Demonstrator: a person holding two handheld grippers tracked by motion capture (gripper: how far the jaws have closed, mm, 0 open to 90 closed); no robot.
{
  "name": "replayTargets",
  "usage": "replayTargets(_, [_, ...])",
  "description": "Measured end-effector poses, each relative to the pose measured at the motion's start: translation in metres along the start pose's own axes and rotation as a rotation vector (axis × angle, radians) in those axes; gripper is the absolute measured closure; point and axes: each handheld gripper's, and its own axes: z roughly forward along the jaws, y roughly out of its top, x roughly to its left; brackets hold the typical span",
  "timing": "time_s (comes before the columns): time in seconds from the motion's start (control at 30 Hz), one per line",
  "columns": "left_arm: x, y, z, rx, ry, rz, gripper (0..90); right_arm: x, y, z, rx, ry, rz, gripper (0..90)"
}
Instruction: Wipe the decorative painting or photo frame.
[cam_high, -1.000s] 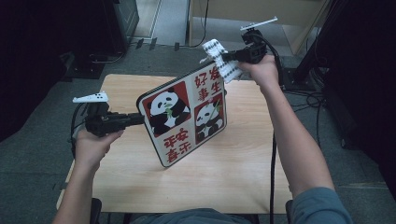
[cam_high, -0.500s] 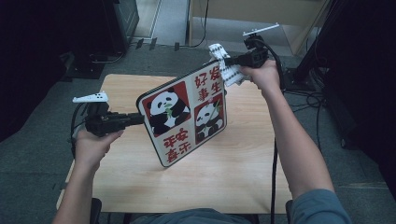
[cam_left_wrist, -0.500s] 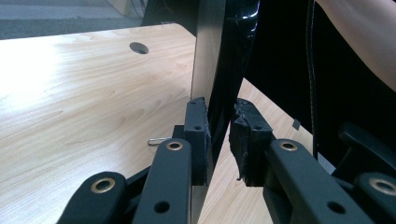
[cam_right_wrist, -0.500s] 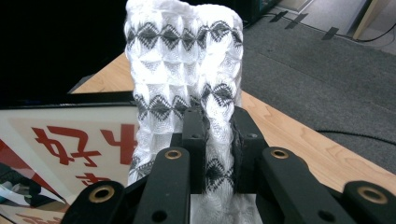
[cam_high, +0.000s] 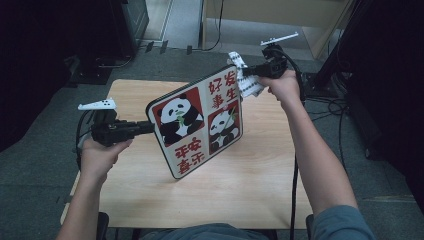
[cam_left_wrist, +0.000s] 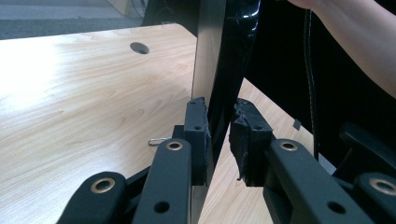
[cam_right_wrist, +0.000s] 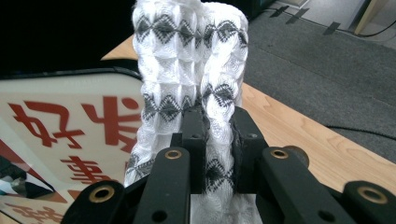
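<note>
High view showed the panda tray (cam_high: 197, 127) held tilted on edge above the bench (cam_high: 260, 175), its face printed with two pandas and red Chinese characters. The left hand-held gripper (cam_high: 145, 128) clenched the tray's left rim. The right hand-held gripper (cam_high: 247, 72) clenched a white patterned cloth (cam_high: 245, 80) against the tray's top right corner.

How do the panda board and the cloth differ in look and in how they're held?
The panda board is a rigid flat panel with pandas and red characters; the cloth is soft, white with grey diamond rows, bunched up. The board is clamped at its edge by the left gripper and stands tilted over the table; the cloth is pinched in the right gripper at the board's top corner. The board is far larger. Both are held off the table.
</note>
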Motion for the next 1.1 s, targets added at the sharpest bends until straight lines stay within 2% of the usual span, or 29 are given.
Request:
replayTargets(0.4, [0.0, 0.0, 0.0, 0.002, -0.003, -0.003, 77.0, -0.004, -0.013, 0.008, 0.026, 0.004, 0.015, 79.6])
replayTargets(0.5, [0.0, 0.0, 0.0, 0.005, -0.003, -0.003, 77.1, -0.004, -0.017, 0.009, 0.024, 0.003, -0.001, 79.7])
replayTargets(0.73, [0.0, 0.0, 0.0, 0.004, -0.001, -0.003, 77.1, -0.008, -0.026, 0.013, 0.031, 0.011, 0.018, 79.7])
replayTargets(0.87, [0.0, 0.0, 0.001, 0.004, -0.003, -0.003, 77.1, -0.009, -0.032, 0.015, 0.013, 0.014, 0.027, 79.8])
replayTargets(1.0, [0.0, 0.0, 0.001, 0.005, -0.002, -0.002, 77.1, -0.007, -0.038, 0.018, -0.004, -0.007, 0.001, 80.2])
replayTargets(1.1, [0.0, 0.0, 0.001, 0.003, -0.001, -0.003, 77.1, -0.008, -0.043, 0.02, -0.018, -0.004, 0.008, 80.2])
